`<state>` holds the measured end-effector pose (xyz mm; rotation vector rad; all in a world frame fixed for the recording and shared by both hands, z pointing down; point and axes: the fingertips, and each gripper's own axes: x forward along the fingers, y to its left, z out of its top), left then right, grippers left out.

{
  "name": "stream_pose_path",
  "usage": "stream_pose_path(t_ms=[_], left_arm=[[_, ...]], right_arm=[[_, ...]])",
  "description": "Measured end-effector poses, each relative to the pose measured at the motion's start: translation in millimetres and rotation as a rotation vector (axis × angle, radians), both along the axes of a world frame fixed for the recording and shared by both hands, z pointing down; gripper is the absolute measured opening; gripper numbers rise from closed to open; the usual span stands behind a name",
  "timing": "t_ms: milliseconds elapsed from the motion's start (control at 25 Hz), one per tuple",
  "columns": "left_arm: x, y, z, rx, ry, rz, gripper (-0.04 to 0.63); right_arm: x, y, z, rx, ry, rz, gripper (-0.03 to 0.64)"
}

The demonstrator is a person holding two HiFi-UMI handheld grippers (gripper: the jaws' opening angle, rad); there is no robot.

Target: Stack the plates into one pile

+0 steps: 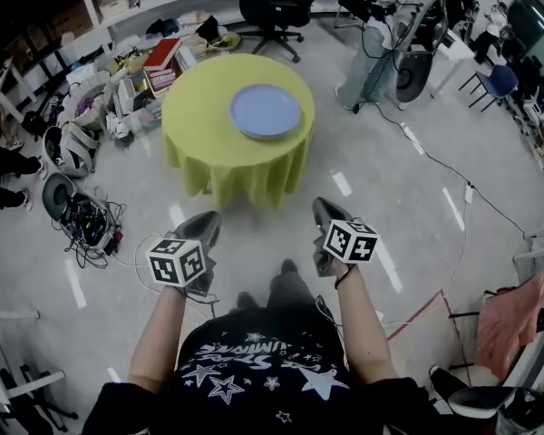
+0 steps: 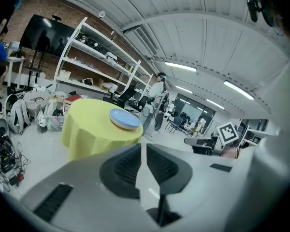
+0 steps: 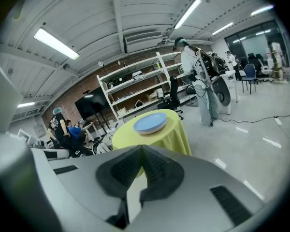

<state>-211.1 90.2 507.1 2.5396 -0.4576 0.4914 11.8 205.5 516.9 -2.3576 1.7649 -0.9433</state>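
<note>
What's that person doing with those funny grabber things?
A person holds the left gripper and the right gripper, both closed and empty. They are standing a little way from the yellow table, where the blue plates sit in one pile. Nothing is touching the plates.

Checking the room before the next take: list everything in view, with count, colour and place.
table: 1, yellow cloth, middle of the floor
plates: one pile, light blue, on the table; number unclear
office chair: 1, black, behind the table
shelves: 1 unit, white, far wall
boxes and bags: many, mixed, floor left of the table
cables: a tangle, black, floor at left
person: 1, pale clothes, standing right of the chair
left gripper: 1, grey, low left, jaws together, empty
right gripper: 1, grey, low right, jaws together, empty
</note>
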Motion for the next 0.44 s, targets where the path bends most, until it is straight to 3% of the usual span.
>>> stream_pose_path(t_ms=[440], left_arm=[[-12,8,0,-0.021,0.026,-0.008,0.044]], right_arm=[[-17,19,-3,-0.017,0.009,0.003,0.014]])
